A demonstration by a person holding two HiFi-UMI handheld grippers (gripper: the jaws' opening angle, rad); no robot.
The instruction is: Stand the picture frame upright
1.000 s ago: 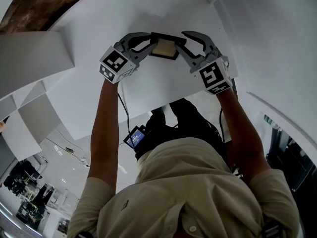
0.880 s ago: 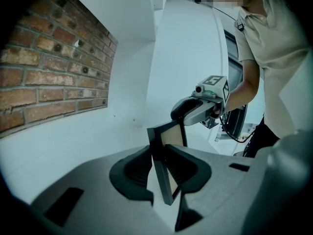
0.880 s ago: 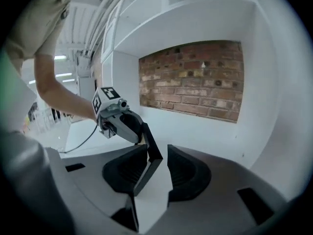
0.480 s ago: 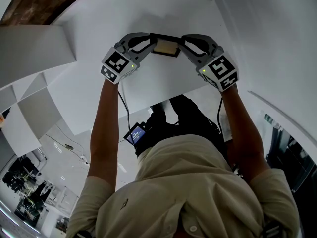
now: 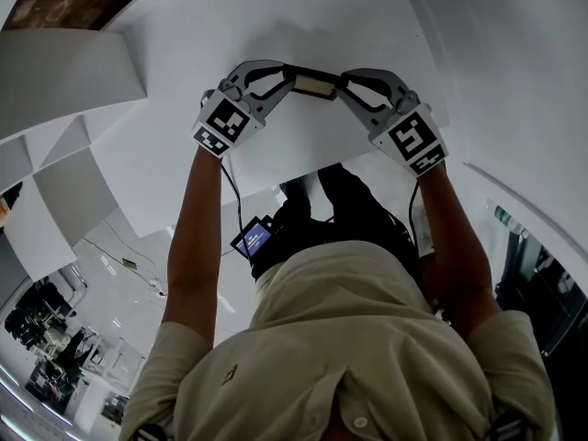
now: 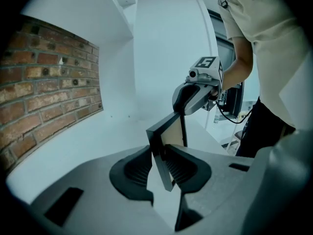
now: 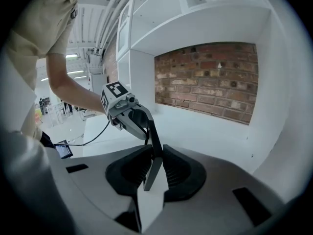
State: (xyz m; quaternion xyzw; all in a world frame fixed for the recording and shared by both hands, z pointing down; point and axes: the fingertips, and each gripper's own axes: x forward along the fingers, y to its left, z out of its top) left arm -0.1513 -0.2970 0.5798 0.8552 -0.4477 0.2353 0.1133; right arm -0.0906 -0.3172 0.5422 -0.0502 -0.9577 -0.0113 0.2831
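Now the right tool (image 7: pixel 155 166) had just been closing, and its pads sat on the right end of the picture frame (image 5: pixel 312 84), where a second earlier they had stood wide apart beside it. The left tool (image 6: pixel 159 166) stayed clamped on the other end, the dark edge of the frame wedged between its ribbed pads.

So both ends were gripped, up at the top centre of the head view, over the white table (image 5: pixel 294 150). And the frame had turned. A second before, its tan face showed broadly to the head camera. Now only a thin sliver of it remained under the dark top edge. Both hands had also drifted slightly higher in the picture.

That read as the tipping-up being under way, with two grips to steady it. Not done yet, though: in the left gripper view the frame leaned on a clear slant, and whether its lower edge touched the table could not be made out.
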